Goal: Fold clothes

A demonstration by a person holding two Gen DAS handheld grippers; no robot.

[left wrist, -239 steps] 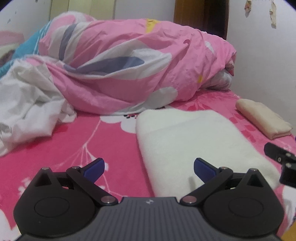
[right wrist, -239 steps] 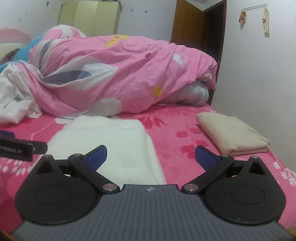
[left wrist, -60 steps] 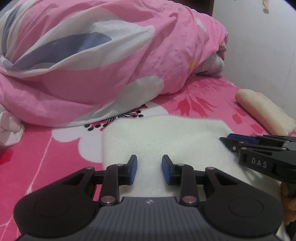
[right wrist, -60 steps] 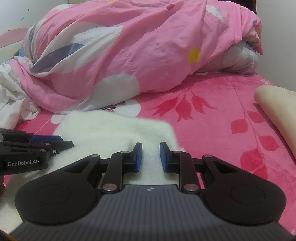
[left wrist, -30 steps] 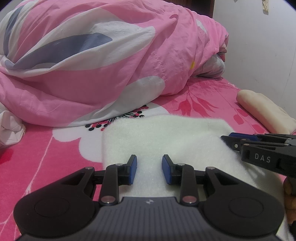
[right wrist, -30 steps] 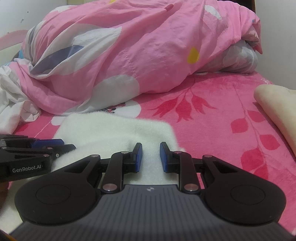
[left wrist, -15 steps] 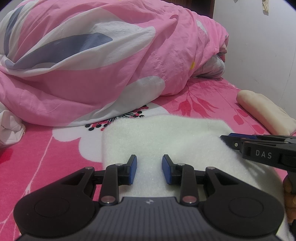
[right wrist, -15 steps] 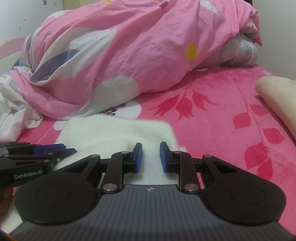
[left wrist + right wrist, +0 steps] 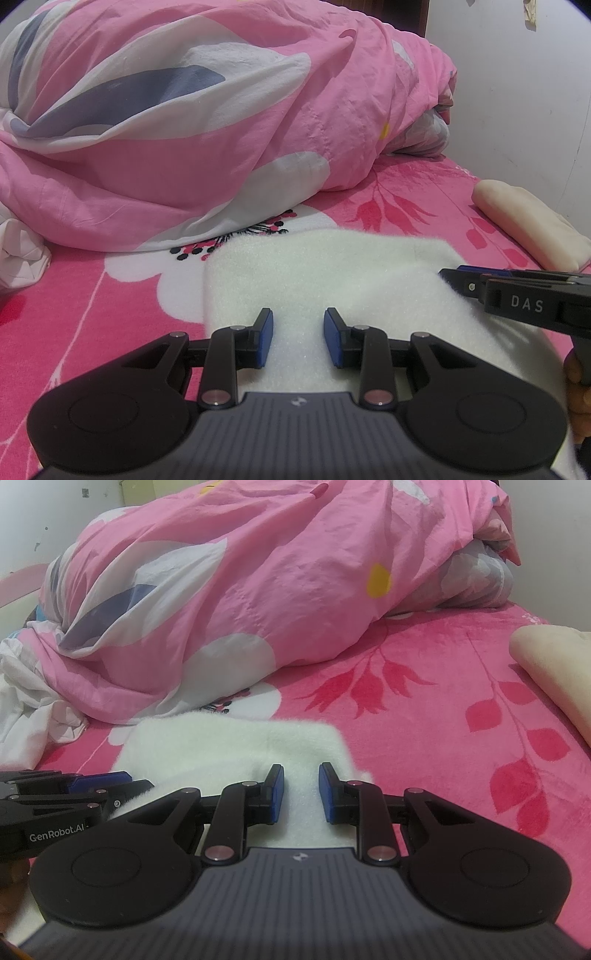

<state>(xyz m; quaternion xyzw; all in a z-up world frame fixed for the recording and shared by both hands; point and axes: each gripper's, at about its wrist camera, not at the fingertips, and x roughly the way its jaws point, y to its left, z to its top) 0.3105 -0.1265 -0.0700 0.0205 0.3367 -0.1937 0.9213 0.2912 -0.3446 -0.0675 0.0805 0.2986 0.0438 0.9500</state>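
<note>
The left gripper point(image 9: 298, 338) has its jaws narrowed onto a ridge of the white fleece garment point(image 9: 332, 266), which lies flat on the pink bedspread point(image 9: 74, 295). The right gripper point(image 9: 300, 791) pinches the same fleece more tightly. Both tilt downward, side by side. Only the left view shows fingers point(image 9: 576, 387) on the right handle

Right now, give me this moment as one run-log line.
left tongs: on white fleece, narrow gap | right tongs: same fleece | cream stack: folded, aside
</note>
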